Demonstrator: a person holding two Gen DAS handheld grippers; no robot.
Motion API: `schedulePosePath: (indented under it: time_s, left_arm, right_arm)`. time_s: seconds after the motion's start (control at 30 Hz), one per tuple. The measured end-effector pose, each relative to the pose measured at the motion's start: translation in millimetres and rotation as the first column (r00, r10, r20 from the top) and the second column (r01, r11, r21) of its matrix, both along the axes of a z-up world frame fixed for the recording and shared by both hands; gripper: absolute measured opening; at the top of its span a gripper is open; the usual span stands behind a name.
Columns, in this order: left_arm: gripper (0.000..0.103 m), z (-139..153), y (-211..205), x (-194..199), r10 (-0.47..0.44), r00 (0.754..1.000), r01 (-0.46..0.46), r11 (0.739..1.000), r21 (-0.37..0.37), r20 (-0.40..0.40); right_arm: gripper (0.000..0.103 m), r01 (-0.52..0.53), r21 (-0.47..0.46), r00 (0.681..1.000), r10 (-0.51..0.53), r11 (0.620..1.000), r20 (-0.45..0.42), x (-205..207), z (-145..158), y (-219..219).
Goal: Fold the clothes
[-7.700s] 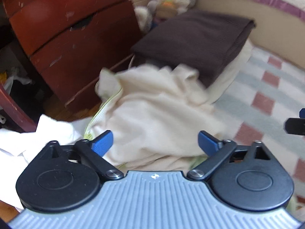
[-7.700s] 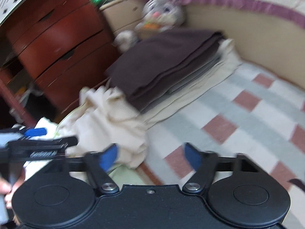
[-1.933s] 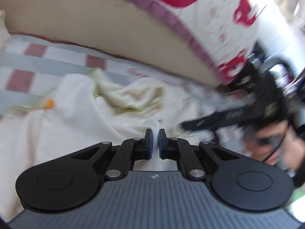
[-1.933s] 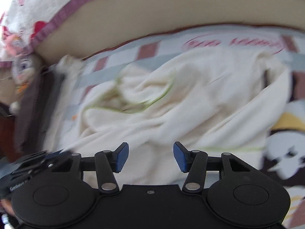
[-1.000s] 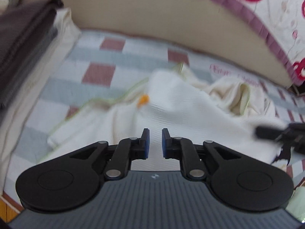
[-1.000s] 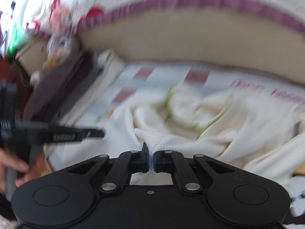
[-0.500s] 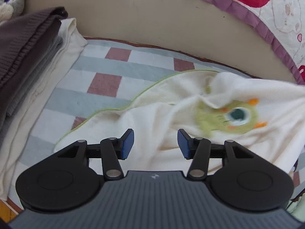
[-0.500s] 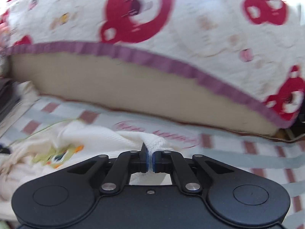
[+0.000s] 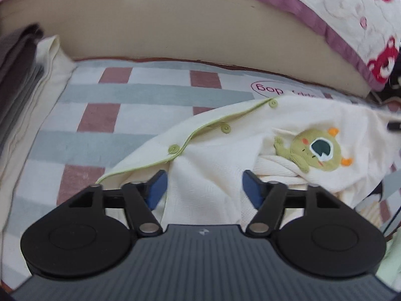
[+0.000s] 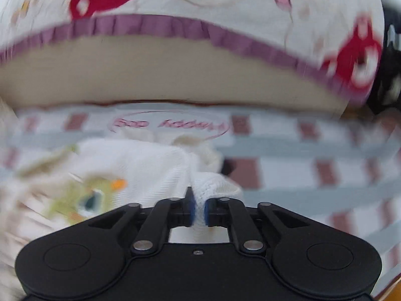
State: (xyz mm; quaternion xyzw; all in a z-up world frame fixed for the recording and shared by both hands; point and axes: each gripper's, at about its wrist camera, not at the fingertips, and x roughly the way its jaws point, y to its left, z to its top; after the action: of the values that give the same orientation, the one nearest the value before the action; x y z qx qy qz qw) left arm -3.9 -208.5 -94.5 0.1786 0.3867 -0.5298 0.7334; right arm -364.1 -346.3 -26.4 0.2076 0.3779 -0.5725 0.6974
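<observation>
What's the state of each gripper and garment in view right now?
left gripper: open, cloth between the fingers, not pinched.
right gripper: shut on a bunched fold.
cream garment: unfolded, rumpled on the checked bedsheet.
folded clothes stack: folded, far left.

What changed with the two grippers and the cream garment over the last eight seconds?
The cream garment went from a heap beside the folded stack to the checked mat, monster patch up. The left gripper gripped it, then let go and is open. The right gripper, open earlier, now pinches a fold. The folded stack stayed put.
</observation>
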Motion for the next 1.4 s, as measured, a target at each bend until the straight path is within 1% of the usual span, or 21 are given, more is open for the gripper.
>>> schedulePosePath:
  time_s: [0.03,0.1,0.17,0.2,0.27,0.33,0.37,0.4,0.43,0.47,0.57,0.67,0.77,0.87,0.9,1.0,1.07,1.17,1.23,1.33,1.4]
  left_arm:
    - [0.072,-3.4,-3.5,-1.3,-0.002,1.0,0.002,1.0,0.017,0.009]
    - [0.072,-10.4,-10.3,-3.1,-0.011,1.0,0.01,0.999,0.049,0.017]
    - [0.076,-18.8,-16.5,-1.9,-0.033,0.999,0.034,0.996,0.086,-0.007]
    - [0.084,-24.6,-20.1,-1.6,-0.048,0.999,0.05,0.991,0.126,-0.015]
    - [0.085,-37.0,-26.8,-2.0,-0.076,0.997,0.078,0.975,0.209,-0.019]
    - [0.085,-45.7,-27.5,3.2,-0.055,0.996,0.068,0.971,0.229,-0.064]
    - [0.079,-49.4,-26.9,6.9,-0.035,0.995,0.056,0.972,0.228,-0.094]
    - [0.043,-50.9,-26.3,9.5,-0.025,0.994,0.05,0.972,0.231,-0.111]
    - [0.014,-49.7,-26.0,11.0,-0.026,0.994,0.051,0.971,0.235,-0.11]
    - [0.008,-43.8,-23.9,10.7,-0.026,0.995,0.046,0.974,0.221,-0.093]
    - [0.008,-9.5,-10.9,3.6,-0.017,1.0,0.015,0.994,0.109,0.02]
    - [0.008,24.5,7.8,4.8,0.024,0.998,-0.022,0.999,-0.027,0.063]
    - [0.008,42.6,21.6,8.4,0.054,0.995,-0.044,0.991,-0.128,0.078]
    - [0.008,51.9,31.0,13.3,0.076,0.996,-0.063,0.975,-0.211,0.053]
    - [0.008,53.9,33.5,13.9,0.078,0.996,-0.067,0.969,-0.237,0.04]
    - [0.008,60.3,37.5,12.9,0.082,0.996,-0.065,0.952,-0.3,0.046]
    - [0.008,65.1,35.6,9.0,0.109,0.989,-0.074,0.95,-0.302,0.1]
    - [0.008,72.3,35.9,-3.7,0.197,0.946,-0.122,0.953,-0.279,0.258]
    - [0.008,79.8,41.5,-7.0,0.236,0.92,-0.132,0.939,-0.318,0.313]
    - [0.008,94.5,51.3,1.5,0.248,0.934,-0.134,0.909,-0.394,0.257]
    - [0.008,97.3,51.6,4.7,0.233,0.942,-0.124,0.91,-0.395,0.242]
  right_arm:
    - [0.031,-0.01,-0.009,0.999,0.01,1.0,-0.037,3.2,-0.7,2.0]
    - [0.039,-0.02,-0.005,1.0,0.02,1.0,-0.011,4.3,1.0,8.5]
    - [0.05,-0.037,0.009,0.995,0.036,0.999,0.091,1.7,3.6,13.9]
    - [0.054,-0.046,0.017,0.99,0.044,0.999,0.136,1.4,4.1,15.9]
    - [0.056,-0.072,0.048,0.98,0.062,0.996,0.189,6.6,0.8,16.7]
    - [0.057,-0.107,0.084,0.975,0.087,0.991,0.206,19.3,-5.3,19.4]
    - [0.057,-0.122,0.1,0.973,0.099,0.988,0.211,25.7,-8.2,20.9]
    - [0.057,-0.132,0.112,0.973,0.107,0.985,0.204,32.1,-11.0,23.1]
    - [0.057,-0.142,0.124,0.974,0.116,0.982,0.197,38.5,-13.8,25.2]
    - [0.057,-0.152,0.134,0.974,0.125,0.979,0.19,44.4,-16.2,27.7]
    - [0.057,-0.175,0.141,0.972,0.148,0.974,0.184,57.1,-15.9,37.4]
    - [0.058,-0.168,0.104,0.977,0.151,0.98,0.151,63.9,-9.1,49.3]
    - [0.063,-0.17,0.006,0.985,0.17,0.985,0.012,73.4,-1.0,65.1]
    - [0.07,-0.193,-0.055,0.971,0.183,0.98,-0.151,83.8,2.1,73.5]
    - [0.07,-0.184,-0.06,0.972,0.173,0.981,-0.157,82.6,3.8,73.5]
    - [0.07,-0.18,0.005,0.983,0.18,0.984,-0.031,76.8,9.0,72.8]
    - [0.069,-0.198,0.043,0.98,0.196,0.979,0.036,77.3,10.4,73.6]
    - [0.069,-0.227,-0.012,0.974,0.227,0.974,0.003,82.6,19.7,78.0]
    - [0.07,-0.234,-0.043,0.972,0.233,0.971,-0.025,85.6,22.7,77.0]
    - [0.07,-0.227,0.023,0.973,0.226,0.974,0.052,84.2,14.4,72.2]
    - [0.07,-0.231,0.073,0.969,0.222,0.97,0.108,84.0,7.3,70.0]
